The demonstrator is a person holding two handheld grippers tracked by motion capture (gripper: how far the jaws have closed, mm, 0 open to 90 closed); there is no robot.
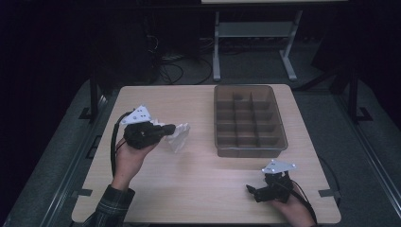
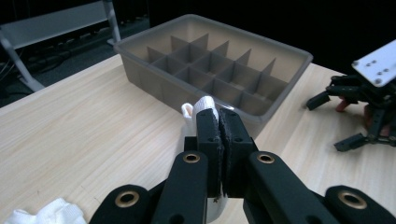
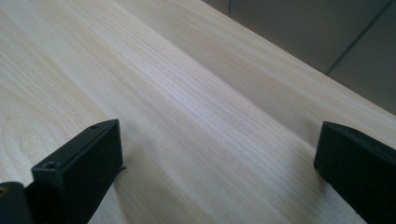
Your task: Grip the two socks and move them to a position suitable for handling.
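My left gripper (image 1: 173, 128) is shut on a white sock (image 1: 178, 138), which hangs off its tip just above the table, left of the divided bin (image 1: 248, 119). In the left gripper view the jaws (image 2: 219, 122) are pressed together on the white sock (image 2: 200, 105), and the bin (image 2: 212, 63) lies straight ahead. Another white sock (image 2: 44, 215) lies on the table at the bottom left of that view. My right gripper (image 1: 251, 190) rests near the table's front right edge, open and empty. In the right gripper view its jaws (image 3: 219, 154) stand wide apart over bare wood.
The grey bin has several compartments, all empty as far as I see. The wooden table (image 1: 203, 179) ends close behind my right gripper. A metal table frame (image 1: 255, 38) stands on the floor beyond the far edge.
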